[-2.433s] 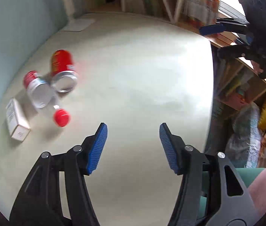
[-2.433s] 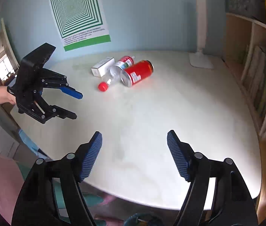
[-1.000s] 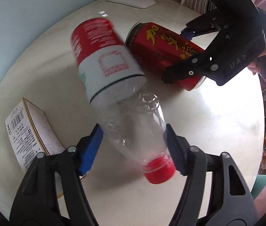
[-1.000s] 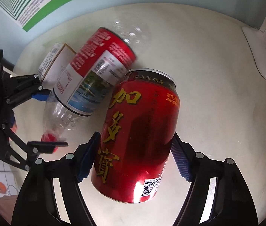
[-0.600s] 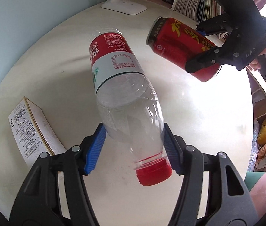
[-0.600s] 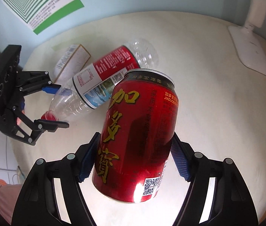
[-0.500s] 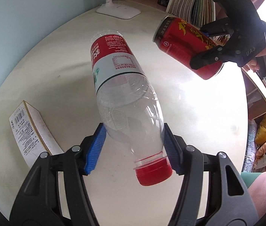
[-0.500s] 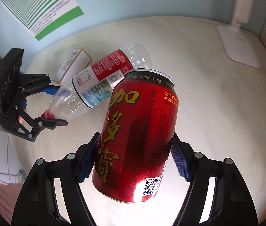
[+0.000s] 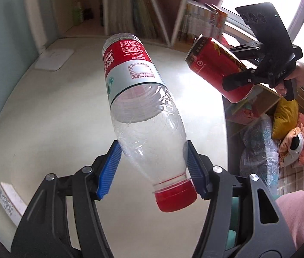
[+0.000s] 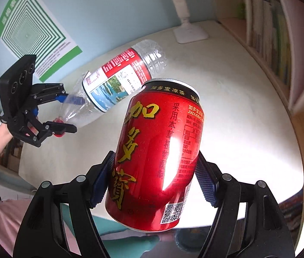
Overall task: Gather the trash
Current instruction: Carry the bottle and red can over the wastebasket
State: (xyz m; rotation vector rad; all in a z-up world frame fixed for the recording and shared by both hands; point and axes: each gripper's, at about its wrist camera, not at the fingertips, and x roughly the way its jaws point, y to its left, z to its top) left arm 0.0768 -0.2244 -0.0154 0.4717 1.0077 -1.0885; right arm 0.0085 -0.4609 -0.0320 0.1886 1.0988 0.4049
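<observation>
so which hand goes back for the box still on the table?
Left, probably. The box lies beside the left tongs; the right view doesn't show it. But both are full: bottle left, can right.

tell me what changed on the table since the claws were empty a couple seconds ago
The left claw took hold of the clear bottle near its red cap; the right claw took hold of the red can. Both were lifted off the round table. The small box stayed lying on the table.
</observation>
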